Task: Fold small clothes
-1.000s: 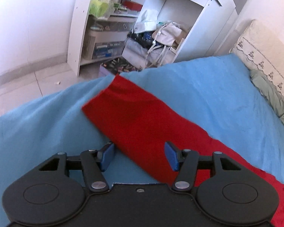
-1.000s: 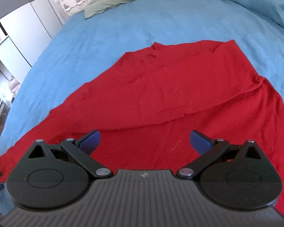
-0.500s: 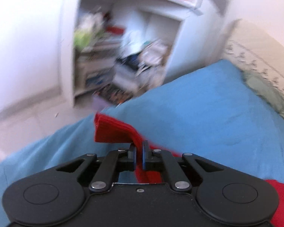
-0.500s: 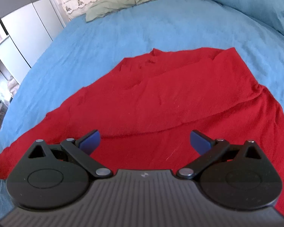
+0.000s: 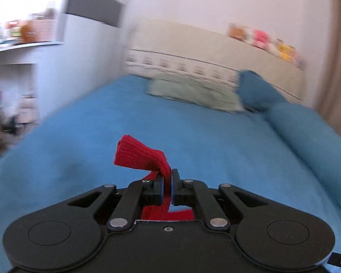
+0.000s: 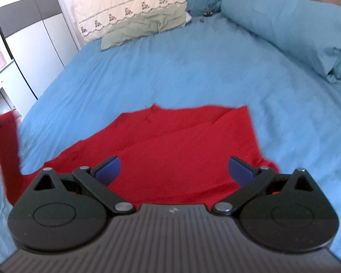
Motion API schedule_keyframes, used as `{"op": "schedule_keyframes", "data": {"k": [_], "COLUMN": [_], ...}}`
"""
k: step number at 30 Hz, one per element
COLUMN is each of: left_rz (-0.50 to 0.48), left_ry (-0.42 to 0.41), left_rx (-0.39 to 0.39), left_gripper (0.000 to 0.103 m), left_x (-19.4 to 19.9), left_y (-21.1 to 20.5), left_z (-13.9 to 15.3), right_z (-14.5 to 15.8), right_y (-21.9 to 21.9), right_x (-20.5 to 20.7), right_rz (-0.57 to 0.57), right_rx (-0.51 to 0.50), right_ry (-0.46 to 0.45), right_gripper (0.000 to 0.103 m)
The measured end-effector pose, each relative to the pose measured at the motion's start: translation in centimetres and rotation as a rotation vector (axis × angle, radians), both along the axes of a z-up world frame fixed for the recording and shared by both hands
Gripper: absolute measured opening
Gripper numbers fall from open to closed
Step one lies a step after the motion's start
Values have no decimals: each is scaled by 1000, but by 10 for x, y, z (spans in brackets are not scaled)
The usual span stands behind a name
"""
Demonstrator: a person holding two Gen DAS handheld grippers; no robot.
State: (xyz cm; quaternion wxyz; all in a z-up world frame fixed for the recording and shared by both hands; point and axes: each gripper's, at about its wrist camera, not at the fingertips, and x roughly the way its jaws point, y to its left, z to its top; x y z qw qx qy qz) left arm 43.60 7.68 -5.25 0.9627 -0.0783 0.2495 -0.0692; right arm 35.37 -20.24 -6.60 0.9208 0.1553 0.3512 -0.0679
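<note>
1. Red garment (image 6: 181, 150): knit top, most of it spread flat on the blue bed sheet (image 6: 193, 68), near edge, wrinkled, diagonal crease across the middle.
2. Left gripper (image 5: 168, 177): jaws clamped tight on the ribbed cuff end (image 5: 138, 157) of a sleeve. Cuff sticks up past the pads, rest of the strip hangs down behind the jaws. Lifted clear of the sheet.
3. Same sleeve shows in right view as a red strip (image 6: 9, 150) rising at the far left edge, blurred.
4. Right gripper (image 6: 174, 169): jaws spread wide, nothing between the pads, hovering over the garment body, not touching as far as I can tell.
5. Step in hand, my read: fold the sleeve in over the body.
6. To do it well: carry the cuff across toward the torso centre, keep the sleeve taut enough not to twist, lay it flat before letting go.
7. Right gripper could pin the shoulder area so the body does not drag along with the sleeve.
8. Risk: grip is only on the cuff edge; a fast swing may slip it or bunch the knit.
9. Green pillow (image 6: 145, 27) and blue bolster (image 6: 284, 18) sit well apart at the head end, no obstruction.
</note>
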Motion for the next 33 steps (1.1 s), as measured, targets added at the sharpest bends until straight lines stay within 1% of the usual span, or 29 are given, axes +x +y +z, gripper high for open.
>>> {"op": "schedule_keyframes", "data": {"k": [2, 4, 8, 11, 13, 15, 16, 17, 18, 19, 20, 21, 24, 26, 30, 33], "left_rz": [-66, -114, -201, -243, -253, -254, -254, -253, -252, -263, -273, -279, -272, -241, -155, -86], "left_ry": [25, 54, 149, 225, 273, 301, 312, 317, 315, 316, 318, 318, 306, 316, 329, 347], "left_rx": [-19, -18, 12, 68, 103, 129, 136, 138, 137, 127, 118, 115, 135, 154, 167, 167], "left_gripper": [5, 5, 5, 5, 5, 6, 6, 12, 22, 33, 58, 70, 71, 71, 73, 74], "left_x": [5, 8, 8, 5, 6, 8, 9, 9, 5, 5, 4, 1, -9, -17, -35, -40], "left_y": [-47, -84, -147, -181, -197, -205, -207, -208, -209, -208, -207, -204, -196, -184, -138, -99], "left_z": [-11, -23, -65, -101, -122, -135, -140, -142, -145, -144, -142, -141, -127, -118, -99, -95], "right_z": [3, 2, -7, -20, -30, -40, -44, -48, -51, -53, -55, -56, -54, -48, -37, -35], "right_y": [-20, -39, -72, -92, -101, -107, -109, -112, -114, -116, -117, -116, -115, -109, -80, -48], "right_x": [-1, -1, 0, 3, 4, 6, 7, 7, 8, 9, 11, 11, 19, 25, 42, 59], "right_rz": [-3, -2, 7, 19, 31, 43, 46, 51, 56, 61, 67, 75, 110, 143, 244, 340], "right_rx": [1, 21, 39, 57, 63, 72, 77, 83, 85, 84, 84, 87, 78, 50, -34, -71], "right_ry": [-11, -16, -14, -2, 11, 27, 32, 38, 44, 48, 54, 61, 78, 76, 85, 91], "right_gripper": [103, 103, 103, 103, 103, 103, 103, 103, 103, 103, 103, 103, 103, 103, 103, 103]}}
